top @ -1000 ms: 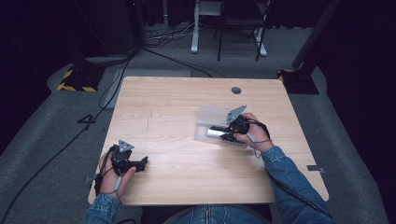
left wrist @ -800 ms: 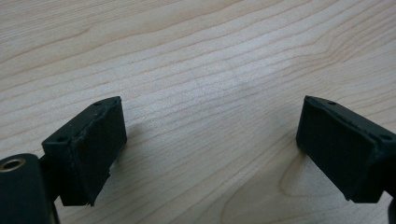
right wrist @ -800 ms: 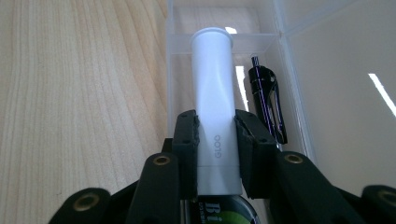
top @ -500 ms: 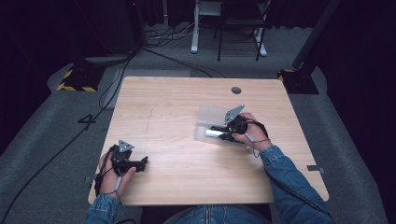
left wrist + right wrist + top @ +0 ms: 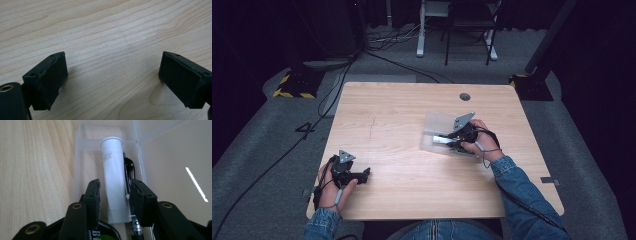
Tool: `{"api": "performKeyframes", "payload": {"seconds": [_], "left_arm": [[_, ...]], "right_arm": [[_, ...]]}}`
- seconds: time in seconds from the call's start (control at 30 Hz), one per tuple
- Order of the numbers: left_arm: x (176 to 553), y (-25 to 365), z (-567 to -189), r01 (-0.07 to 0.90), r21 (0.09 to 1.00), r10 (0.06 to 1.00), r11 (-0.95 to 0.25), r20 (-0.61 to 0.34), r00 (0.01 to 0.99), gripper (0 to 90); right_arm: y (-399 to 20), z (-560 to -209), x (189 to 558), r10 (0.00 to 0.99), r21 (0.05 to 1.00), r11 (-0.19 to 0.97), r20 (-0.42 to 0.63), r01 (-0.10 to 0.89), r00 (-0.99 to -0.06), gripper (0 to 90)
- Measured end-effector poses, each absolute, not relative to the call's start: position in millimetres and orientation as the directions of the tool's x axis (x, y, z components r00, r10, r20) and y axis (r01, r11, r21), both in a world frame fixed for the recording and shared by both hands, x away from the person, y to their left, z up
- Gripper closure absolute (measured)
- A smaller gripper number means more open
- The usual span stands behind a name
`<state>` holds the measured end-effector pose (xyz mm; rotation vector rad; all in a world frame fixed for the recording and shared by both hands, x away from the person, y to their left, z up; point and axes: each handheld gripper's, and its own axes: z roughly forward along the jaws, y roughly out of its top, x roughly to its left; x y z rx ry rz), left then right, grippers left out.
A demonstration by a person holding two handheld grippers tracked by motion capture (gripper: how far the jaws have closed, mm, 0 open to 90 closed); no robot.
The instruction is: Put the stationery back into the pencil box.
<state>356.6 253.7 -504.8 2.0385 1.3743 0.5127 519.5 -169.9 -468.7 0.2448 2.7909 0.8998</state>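
Right hand-held gripper (image 5: 113, 195): jaws just been opening, straddling white tube (image 5: 113, 177) without pressing, so it lies loose in clear box (image 5: 437, 127), 3 o'clock on desk (image 5: 397, 110). Left hand-held gripper (image 5: 112, 80) wide, empty, parked at 7 o'clock.

A clear plastic compartment box (image 5: 435, 131) lies right of centre on the light wooden tabletop (image 5: 402, 115), and a white plastic tube (image 5: 113, 178) lies lengthwise in one narrow compartment beside a thin black pen (image 5: 130, 173). The right gripper (image 5: 451, 141) rests at that box, its jaws to either side of the tube, gaps showing. The left gripper (image 5: 362, 175) lies well apart, near the front left corner.
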Motion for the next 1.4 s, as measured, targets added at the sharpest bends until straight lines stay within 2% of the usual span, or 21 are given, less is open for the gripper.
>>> {"api": "performKeyframes", "payload": {"seconds": [0.27, 0.33, 0.4, 0.5, 0.77, 0.97, 1.2, 1.4], "left_arm": [[356.5, 253.5, -504.8, 0.683, 0.681, 0.924, -0.264, -0.024, 0.381, 8.7], [356.6, 253.7, -504.8, 0.683, 0.68, 0.923, -0.267, -0.023, 0.383, 8.7], [356.5, 253.6, -504.8, 0.683, 0.68, 0.924, -0.265, -0.024, 0.382, 8.7], [356.6, 253.7, -504.8, 0.683, 0.68, 0.923, -0.267, -0.023, 0.383, 8.7], [356.5, 253.5, -504.8, 0.683, 0.681, 0.924, -0.264, -0.024, 0.381, 8.7], [356.4, 253.5, -504.8, 0.684, 0.68, 0.925, -0.264, -0.024, 0.38, 8.7], [356.5, 253.5, -504.8, 0.684, 0.681, 0.924, -0.264, -0.024, 0.381, 8.7], [356.5, 253.5, -504.8, 0.684, 0.681, 0.924, -0.264, -0.025, 0.381, 8.7]], "right_arm": [[-173.6, -465.2, 520.7, 0.234, 0.616, 0.781, -0.138, 0.101, -0.962, 57.0], [-175.5, -463.5, 520.5, 0.263, 0.64, 0.759, -0.129, 0.122, -0.956, 58.2], [-178.2, -461.0, 520.3, 0.273, 0.651, 0.746, -0.113, 0.136, -0.955, 65.8], [-179.8, -459.7, 519.4, 0.269, 0.645, 0.749, -0.086, 0.152, -0.959, 68.3], [-186.3, -456.0, 520.0, 0.32, 0.646, 0.74, -0.094, 0.187, -0.943, 86.1], [-187.1, -459.8, 521.3, 0.325, 0.607, 0.77, -0.107, 0.197, -0.94, 86.9], [-188.0, -460.5, 521.8, 0.338, 0.606, 0.768, -0.111, 0.206, -0.935, 85.7], [-193.0, -453.6, 520.2, 0.353, 0.631, 0.747, -0.11, 0.21, -0.929, 79.1]]}}
